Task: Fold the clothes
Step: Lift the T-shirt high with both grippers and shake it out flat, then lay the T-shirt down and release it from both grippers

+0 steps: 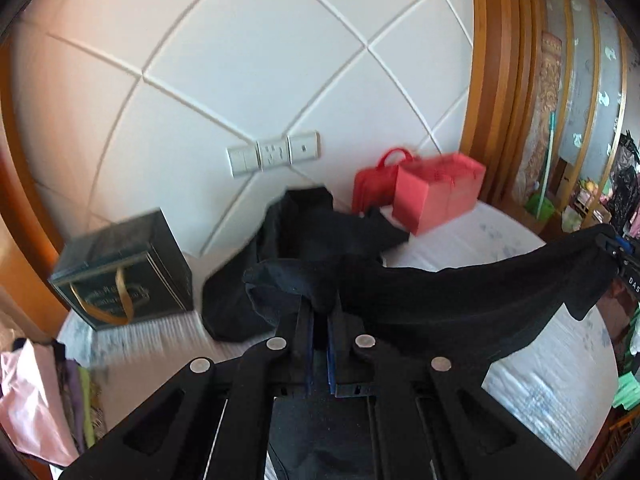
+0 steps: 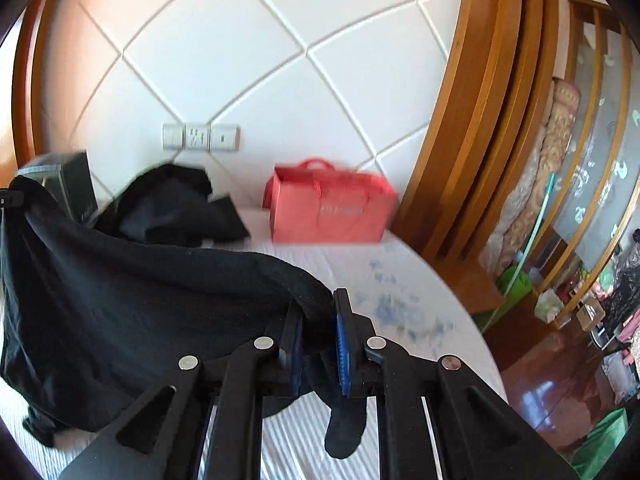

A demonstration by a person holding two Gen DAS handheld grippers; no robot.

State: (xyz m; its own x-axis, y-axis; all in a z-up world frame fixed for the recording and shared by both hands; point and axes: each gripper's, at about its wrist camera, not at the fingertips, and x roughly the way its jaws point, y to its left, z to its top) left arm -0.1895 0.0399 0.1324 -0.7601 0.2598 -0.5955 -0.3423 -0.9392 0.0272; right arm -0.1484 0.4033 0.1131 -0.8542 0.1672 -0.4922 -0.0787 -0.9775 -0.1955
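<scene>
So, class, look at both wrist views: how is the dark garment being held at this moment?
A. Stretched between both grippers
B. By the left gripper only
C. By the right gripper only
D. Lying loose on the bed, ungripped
A: the left gripper and the right gripper each pinch an end of the dark garment, which hangs stretched between them above the bed.

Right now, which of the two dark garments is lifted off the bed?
The black garment stretched between the left fingers and right fingers, pinched at both ends. The other dark garment lies crumpled by the headboard, beside the red bag.
</scene>
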